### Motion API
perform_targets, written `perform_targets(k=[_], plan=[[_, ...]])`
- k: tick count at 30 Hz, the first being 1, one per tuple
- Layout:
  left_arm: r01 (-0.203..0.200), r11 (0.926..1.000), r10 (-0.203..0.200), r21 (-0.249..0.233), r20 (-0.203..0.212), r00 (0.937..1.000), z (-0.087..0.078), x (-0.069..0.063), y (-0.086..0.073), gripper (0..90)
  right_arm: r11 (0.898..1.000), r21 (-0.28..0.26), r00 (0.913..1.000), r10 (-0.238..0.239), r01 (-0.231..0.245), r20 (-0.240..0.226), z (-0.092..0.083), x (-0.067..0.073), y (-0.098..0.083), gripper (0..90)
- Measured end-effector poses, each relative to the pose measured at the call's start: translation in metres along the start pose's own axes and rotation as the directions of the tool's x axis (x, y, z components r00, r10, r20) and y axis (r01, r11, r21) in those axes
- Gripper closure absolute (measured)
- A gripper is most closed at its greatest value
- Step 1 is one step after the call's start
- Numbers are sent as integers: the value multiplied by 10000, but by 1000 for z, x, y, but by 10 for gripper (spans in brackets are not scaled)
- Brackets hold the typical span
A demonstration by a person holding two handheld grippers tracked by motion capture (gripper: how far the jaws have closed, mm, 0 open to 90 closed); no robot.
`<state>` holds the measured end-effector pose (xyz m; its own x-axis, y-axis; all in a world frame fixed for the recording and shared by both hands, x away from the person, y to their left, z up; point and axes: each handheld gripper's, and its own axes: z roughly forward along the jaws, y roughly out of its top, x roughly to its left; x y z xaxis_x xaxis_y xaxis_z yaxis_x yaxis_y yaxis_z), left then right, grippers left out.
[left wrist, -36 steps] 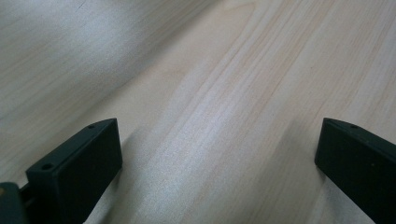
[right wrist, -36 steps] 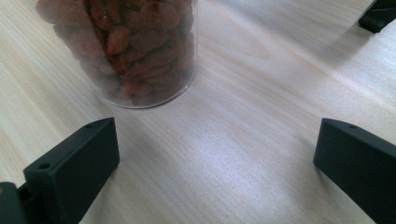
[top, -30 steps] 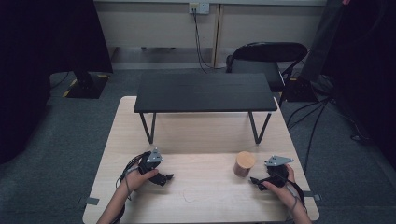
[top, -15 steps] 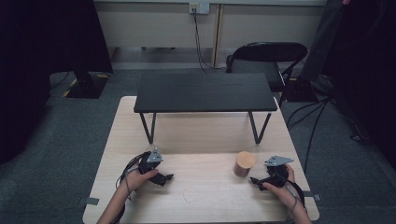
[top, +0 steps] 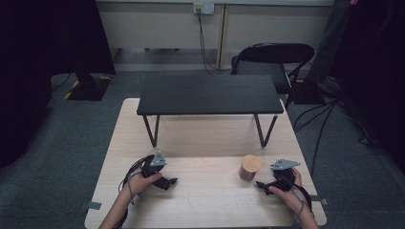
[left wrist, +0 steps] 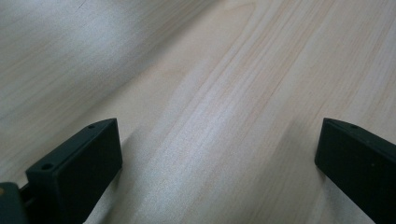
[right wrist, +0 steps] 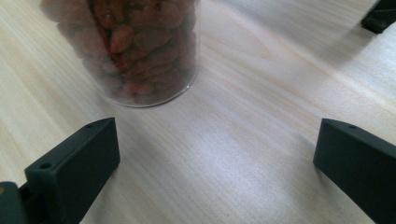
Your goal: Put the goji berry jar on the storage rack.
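- Grippers first: your left gripper (top: 169, 182) sits low over the table (top: 210, 143) with its jaws wide apart and nothing between them.
- Your right gripper (top: 260, 185) is wide too and holds nothing.
- Just past it stands the jar (right wrist: 135, 46), full of red-brown dried bits, upright on the wood and near your right jaws, not touching.
- Nothing looks picked up yet, so I think the grab is left to do.
- Farther back stands the black shelf (top: 209, 94), with nothing on top.
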<state>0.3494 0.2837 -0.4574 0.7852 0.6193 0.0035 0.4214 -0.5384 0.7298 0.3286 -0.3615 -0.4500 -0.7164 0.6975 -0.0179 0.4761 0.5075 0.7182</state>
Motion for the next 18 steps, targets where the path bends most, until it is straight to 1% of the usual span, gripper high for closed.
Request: perform_targets(k=[5, 10, 12, 15, 18], plan=[[-3, 10000, 3, -13, 1, 10000, 0, 0, 0, 0, 9997, 78, 9995, -232, 234, -214, -1, -2, 2, 6], [-1, 10000, 1, 2, -1, 10000, 0, 0, 0, 0, 9995, -160, 9991, -284, 280, -302, -3, -1, 3, 4], [3, 10000, -3, -16, 1, 10000, 0, 0, 0, 0, 9993, -161, 9986, -340, 334, -412, -3, -2, 4, 6], [-2, 10000, 2, 0, 1, 10000, 0, 0, 0, 0, 9993, -260, 9981, -295, 282, -532, -2, -4, 3, 6], [-3, 10000, 3, 3, 0, 10000, 0, 0, 0, 0, 9988, -368, 9980, -341, 322, -537, -2, -3, 4, 4]])
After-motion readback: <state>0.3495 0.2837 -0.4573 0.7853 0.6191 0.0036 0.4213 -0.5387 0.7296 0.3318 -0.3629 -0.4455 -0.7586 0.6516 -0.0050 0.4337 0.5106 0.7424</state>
